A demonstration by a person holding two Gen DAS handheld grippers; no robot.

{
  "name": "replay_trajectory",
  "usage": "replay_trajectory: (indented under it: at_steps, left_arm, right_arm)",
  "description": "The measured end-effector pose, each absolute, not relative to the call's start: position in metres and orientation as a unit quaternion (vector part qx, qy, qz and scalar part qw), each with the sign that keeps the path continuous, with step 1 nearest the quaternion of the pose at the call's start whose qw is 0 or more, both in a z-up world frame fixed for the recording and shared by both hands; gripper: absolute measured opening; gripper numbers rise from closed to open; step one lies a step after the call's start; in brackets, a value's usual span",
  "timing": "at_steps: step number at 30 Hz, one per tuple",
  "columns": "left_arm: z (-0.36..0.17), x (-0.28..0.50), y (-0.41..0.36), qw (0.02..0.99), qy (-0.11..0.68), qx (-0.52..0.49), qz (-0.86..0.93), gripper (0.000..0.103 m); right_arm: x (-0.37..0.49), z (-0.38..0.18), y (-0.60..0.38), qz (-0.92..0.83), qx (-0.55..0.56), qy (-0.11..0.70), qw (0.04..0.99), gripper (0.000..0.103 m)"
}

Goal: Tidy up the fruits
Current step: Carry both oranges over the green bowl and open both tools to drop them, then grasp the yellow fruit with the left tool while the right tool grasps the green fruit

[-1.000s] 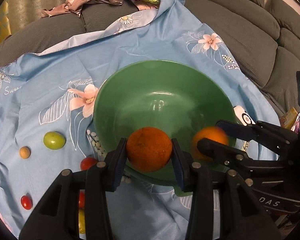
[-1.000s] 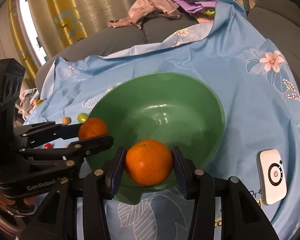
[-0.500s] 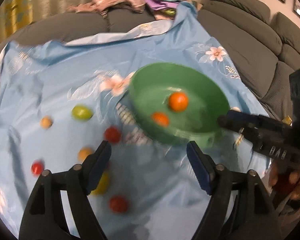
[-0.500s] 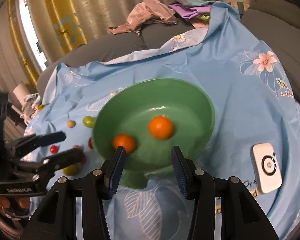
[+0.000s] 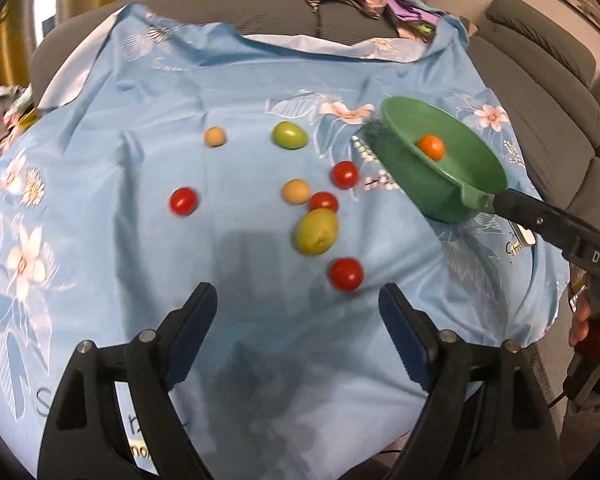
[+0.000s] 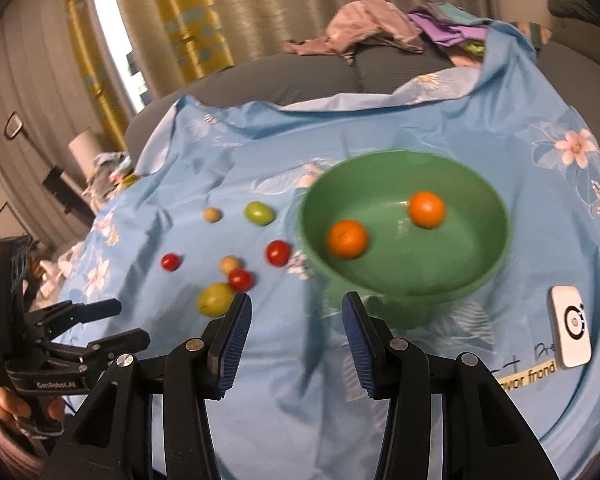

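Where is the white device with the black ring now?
In the right wrist view, the white device lies on the blue cloth at the far right, just right of the green bowl.

Blue floral cloth (image 6: 380,152), green bowl (image 6: 496,268), scattered small fruits (image 5: 316,231), white device (image 6: 571,326)

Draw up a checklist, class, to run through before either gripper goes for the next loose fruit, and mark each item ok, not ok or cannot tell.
1. Left gripper open and empty: ok.
2. Right gripper open and empty: ok.
3. Both oranges, one and the other, lie inside the green bowl: ok.
4. Room left in the bowl: ok, most of its floor is bare.
5. Nearest target free to grasp: ok for the red tomato, which lies alone; not ok for the large green fruit, which touches another tomato.
6. Fruit at rest on the blue cloth: cannot tell, the pictures are blurred.
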State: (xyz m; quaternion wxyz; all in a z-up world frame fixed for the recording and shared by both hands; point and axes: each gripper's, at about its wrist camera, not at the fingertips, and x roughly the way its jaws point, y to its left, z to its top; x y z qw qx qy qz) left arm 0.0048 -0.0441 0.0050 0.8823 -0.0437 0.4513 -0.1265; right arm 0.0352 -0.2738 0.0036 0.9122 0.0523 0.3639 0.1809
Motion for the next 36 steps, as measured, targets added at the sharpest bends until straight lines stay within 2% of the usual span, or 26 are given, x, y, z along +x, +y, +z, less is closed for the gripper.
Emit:
replay_trajectory:
  at_steps: [4,8,16,31,36]
  left_arm:
    - [0.004,-0.004,-0.035,0.884,0.451,-0.049,-0.111,0.090]
    - [0.004,-0.007,-0.027,0.886,0.451,-0.050,-0.096,0.091]
    - [-0.006,-0.002,-0.022,0.880,0.464,-0.055,-0.091,0.091]
    - [-0.016,0.049,-0.063,0.878,0.457,-0.018,-0.141,0.091]
    - [-0.027,0.071,-0.078,0.869,0.469,-0.007,-0.156,0.083]
  right_arm:
    - [0.030,0.002,-0.255,0.198,0.040,0.370,0.907,0.048]
    - [0.029,-0.002,-0.242,0.207,0.032,0.383,0.900,0.054]
    - [0.039,-0.019,-0.233,0.215,0.043,0.412,0.884,0.055]
    - [0.059,-0.034,-0.242,0.213,0.044,0.419,0.882,0.055]
    - [0.064,-0.038,-0.245,0.214,0.047,0.419,0.881,0.055]
